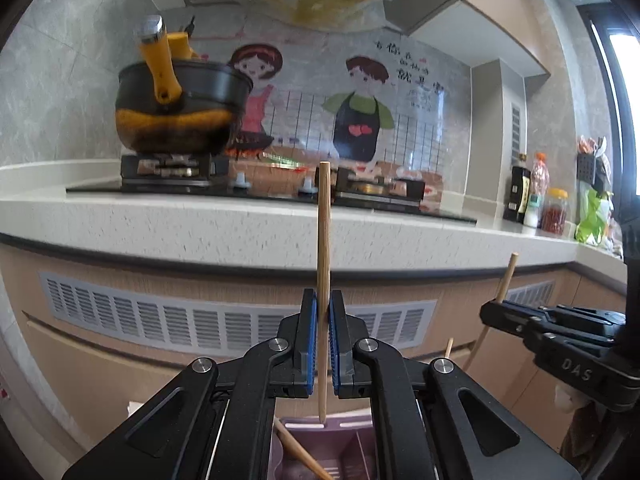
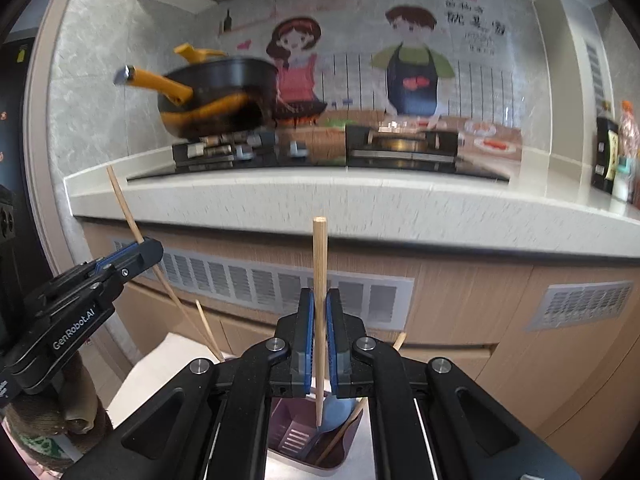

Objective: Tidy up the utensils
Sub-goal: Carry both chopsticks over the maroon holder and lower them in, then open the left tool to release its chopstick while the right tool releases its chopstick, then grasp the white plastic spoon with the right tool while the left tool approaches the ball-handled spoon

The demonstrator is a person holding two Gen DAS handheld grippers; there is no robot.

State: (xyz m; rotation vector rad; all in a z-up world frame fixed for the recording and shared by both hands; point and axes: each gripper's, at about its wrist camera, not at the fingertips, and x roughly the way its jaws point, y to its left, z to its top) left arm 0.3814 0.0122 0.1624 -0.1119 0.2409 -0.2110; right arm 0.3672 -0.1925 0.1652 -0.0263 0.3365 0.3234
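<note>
While left cam misses it, we see spoon (image 2: 334, 410) in holder (image 2: 280, 420) | left gripper (image 1: 323, 344) clamps upright chopstick (image 1: 323, 240) | right gripper (image 2: 319, 340) clamps second chopstick (image 2: 319, 280)

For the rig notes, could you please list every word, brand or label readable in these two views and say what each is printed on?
"DAS": on the black body of the right gripper, seen from the left wrist.
"GenRobot.AI": on the black body of the left gripper, seen from the right wrist.
Chinese characters on the wall sticker above the stove: too blurred to read.
Labels on the bottles on the counter: too small to read.
</note>
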